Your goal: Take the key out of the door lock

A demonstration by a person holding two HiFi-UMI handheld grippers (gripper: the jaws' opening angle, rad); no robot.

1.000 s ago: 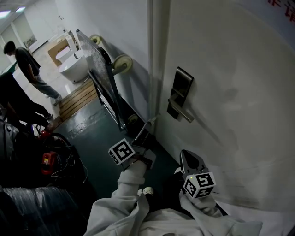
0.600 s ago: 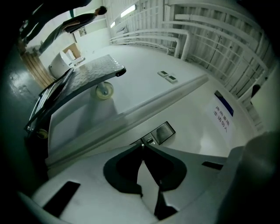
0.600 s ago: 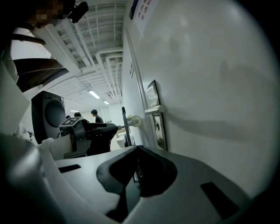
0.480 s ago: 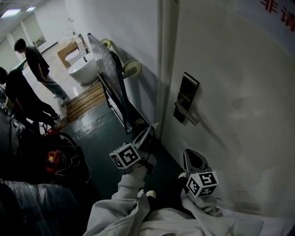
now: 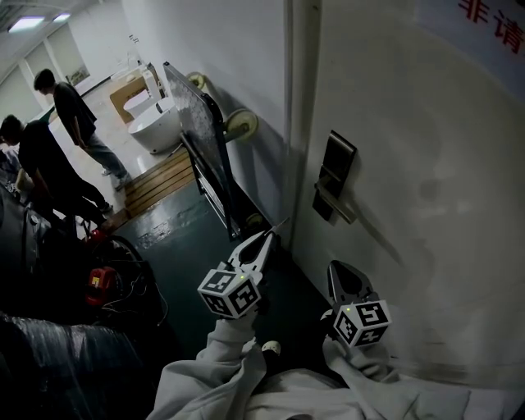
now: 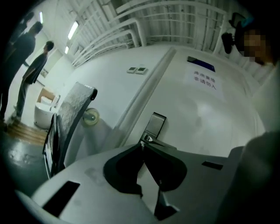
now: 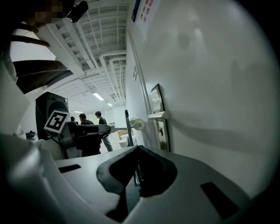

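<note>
Both closed. Pinching key (image 5: pixel 280 223) at tips of left tongs (image 5: pixel 269 236), out of door lock (image 5: pixel 336 168), low by door (image 5: pixel 410 123) edge; nothing in right tongs (image 5: pixel 338 269). Light, stiff, slick metal: probably wants firm flat squeeze.

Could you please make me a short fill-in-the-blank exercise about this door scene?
1. The left tongs are ___ on the thin key, away from the lock plate.
2. The characters high on the door are ___.
3. Down the corridor stand ___ people.
4. The right tongs hold ___.
Missing words: shut; red; two; nothing.
</note>
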